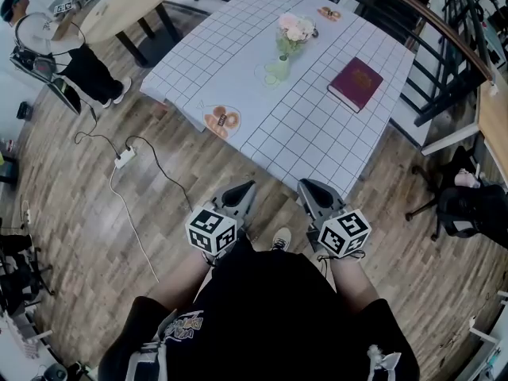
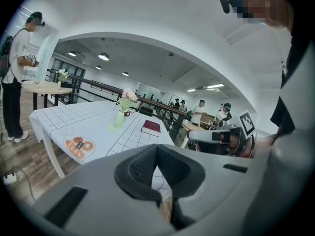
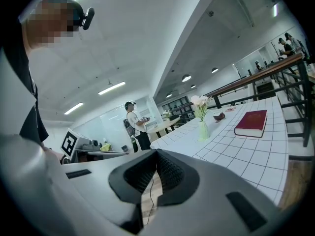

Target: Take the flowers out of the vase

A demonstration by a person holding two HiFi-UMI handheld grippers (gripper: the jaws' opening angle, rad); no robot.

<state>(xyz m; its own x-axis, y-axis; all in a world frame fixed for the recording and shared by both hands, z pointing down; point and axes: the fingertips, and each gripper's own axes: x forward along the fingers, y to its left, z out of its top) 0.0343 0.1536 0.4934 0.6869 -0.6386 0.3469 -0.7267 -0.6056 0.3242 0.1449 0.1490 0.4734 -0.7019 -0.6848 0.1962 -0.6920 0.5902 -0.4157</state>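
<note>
table (image 1: 317,133): white gridded cloth | left gripper (image 1: 247,187): clenched, empty, short of the table's near edge | right gripper (image 1: 306,186): likewise, just beside it | red book (image 1: 355,83): flat, right of vase | vase (image 1: 278,70): upright mid-table, well apart from both grippers | flowers (image 1: 296,28): pink, in vase

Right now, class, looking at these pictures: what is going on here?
A person stands just short of the white table, holding the left gripper and the right gripper level in front of them. Both are shut and empty. The flowers stand in the vase mid-table, untouched, with a red book beside them.
</note>
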